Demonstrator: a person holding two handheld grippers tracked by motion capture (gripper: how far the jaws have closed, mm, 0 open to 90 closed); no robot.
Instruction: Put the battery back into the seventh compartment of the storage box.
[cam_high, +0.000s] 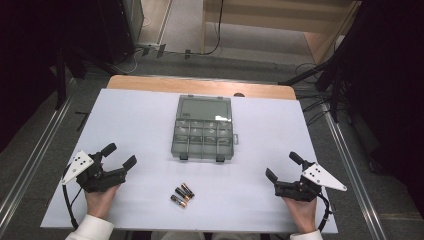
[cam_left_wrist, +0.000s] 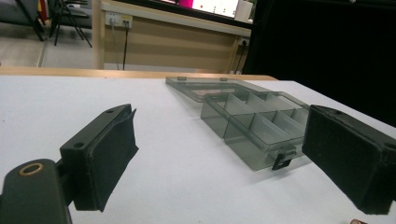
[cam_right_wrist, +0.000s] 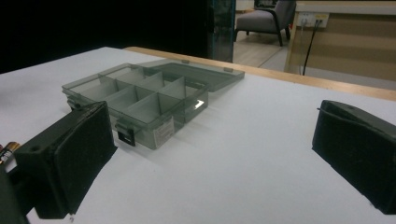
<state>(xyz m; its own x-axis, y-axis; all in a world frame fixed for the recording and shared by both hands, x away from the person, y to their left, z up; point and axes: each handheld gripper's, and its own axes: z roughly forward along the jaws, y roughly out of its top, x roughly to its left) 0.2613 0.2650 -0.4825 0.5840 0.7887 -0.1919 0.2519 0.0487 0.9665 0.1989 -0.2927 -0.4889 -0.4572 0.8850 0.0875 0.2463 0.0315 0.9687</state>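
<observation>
Batteries (cam_high: 182, 194) near open organizer box (cam_high: 204, 129)

Three batteries (cam_high: 182, 194) lie together on the white table (cam_high: 135, 125). One grey plastic box (cam_high: 203, 134) sits open, its one lid (cam_high: 205, 108) folded back flat; its compartments form two rows, the exact number unclear. Two grippers, the left gripper (cam_high: 119, 156) and the right gripper (cam_high: 283, 167), each carry two jaws.

White-topped table (cam_high: 150, 130): open grey compartment box (cam_high: 203, 131) sits toward the far edge, three batteries (cam_high: 182, 194) near the front edge.
</observation>
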